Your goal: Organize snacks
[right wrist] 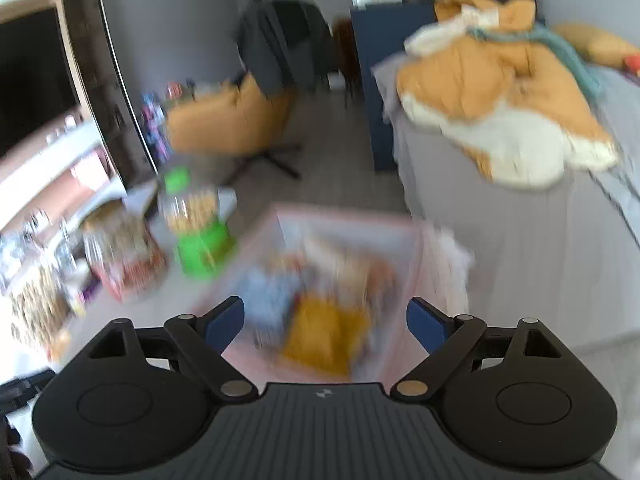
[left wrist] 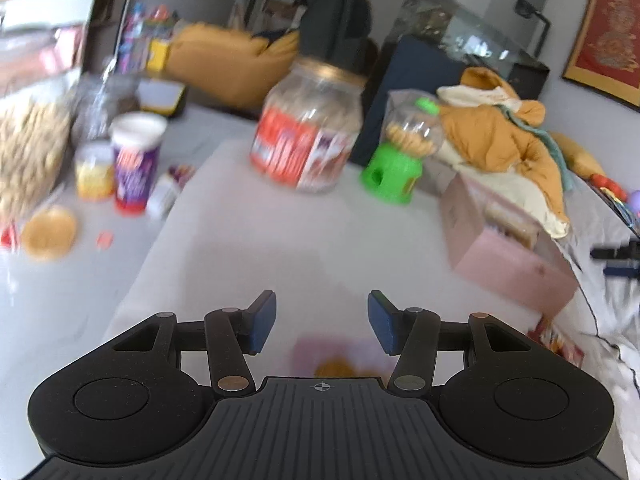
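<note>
blur hides labels and pink box (right wrist: 344,240) contents | left gripper (left wrist: 322,322) open, empty, over bare table (left wrist: 240,248) | right gripper (right wrist: 325,322) open, empty, above box

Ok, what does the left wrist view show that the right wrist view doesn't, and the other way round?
Only the left wrist view: the purple cup with a white lid, a small pink packet below the open left gripper, and a framed red picture.

Only the right wrist view: the snack packets inside the pink box, under the open, empty right gripper.

Both: the green dispenser, the red-labelled jar, and the orange jacket.
</note>
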### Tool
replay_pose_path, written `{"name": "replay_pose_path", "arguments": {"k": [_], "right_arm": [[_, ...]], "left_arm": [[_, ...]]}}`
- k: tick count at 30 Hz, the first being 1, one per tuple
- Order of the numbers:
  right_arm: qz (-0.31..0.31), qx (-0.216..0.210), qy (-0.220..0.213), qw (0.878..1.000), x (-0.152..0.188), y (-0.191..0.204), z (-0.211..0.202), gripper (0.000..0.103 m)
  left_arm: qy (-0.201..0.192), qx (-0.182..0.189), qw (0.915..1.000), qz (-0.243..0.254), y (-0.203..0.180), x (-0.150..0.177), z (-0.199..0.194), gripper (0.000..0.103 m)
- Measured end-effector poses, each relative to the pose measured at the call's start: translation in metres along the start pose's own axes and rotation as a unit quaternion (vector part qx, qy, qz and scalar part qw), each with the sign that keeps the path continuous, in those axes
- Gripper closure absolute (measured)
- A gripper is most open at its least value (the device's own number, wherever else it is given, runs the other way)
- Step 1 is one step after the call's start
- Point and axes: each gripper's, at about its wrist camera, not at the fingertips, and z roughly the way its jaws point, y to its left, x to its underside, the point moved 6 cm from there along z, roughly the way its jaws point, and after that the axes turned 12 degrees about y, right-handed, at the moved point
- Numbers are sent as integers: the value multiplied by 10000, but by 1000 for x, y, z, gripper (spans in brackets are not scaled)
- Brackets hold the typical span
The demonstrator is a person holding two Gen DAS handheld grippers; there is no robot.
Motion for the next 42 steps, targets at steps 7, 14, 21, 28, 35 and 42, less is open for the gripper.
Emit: {"name": "replay_pose_path", "arguments": {"k": [7, 14, 21, 28, 35, 42], "right_arm": [[241, 364, 691, 9967, 72, -21, 37, 14], [394, -36, 885, 9953, 99, -7, 61, 14], [-2228, 427, 473, 9728, 145, 97, 52, 13], [-2309, 249, 32, 9727, 141, 99, 18, 13], [-579, 583, 352, 9960, 96, 15, 57, 7], [-505, -629, 715, 9942, 118, 44, 64, 3]], "left_arm": [[131, 246, 9995, -123, 0, 28, 5, 47], [216, 342, 9986, 335, -39, 35, 22, 46], [272, 417, 9977, 456, -55, 39, 29, 46], [279, 460, 9979, 363, -54, 38, 27, 46], [259, 423, 9977, 463, -56, 38, 23, 47], [124, 378, 9985, 363, -49, 30, 18, 47]]}}
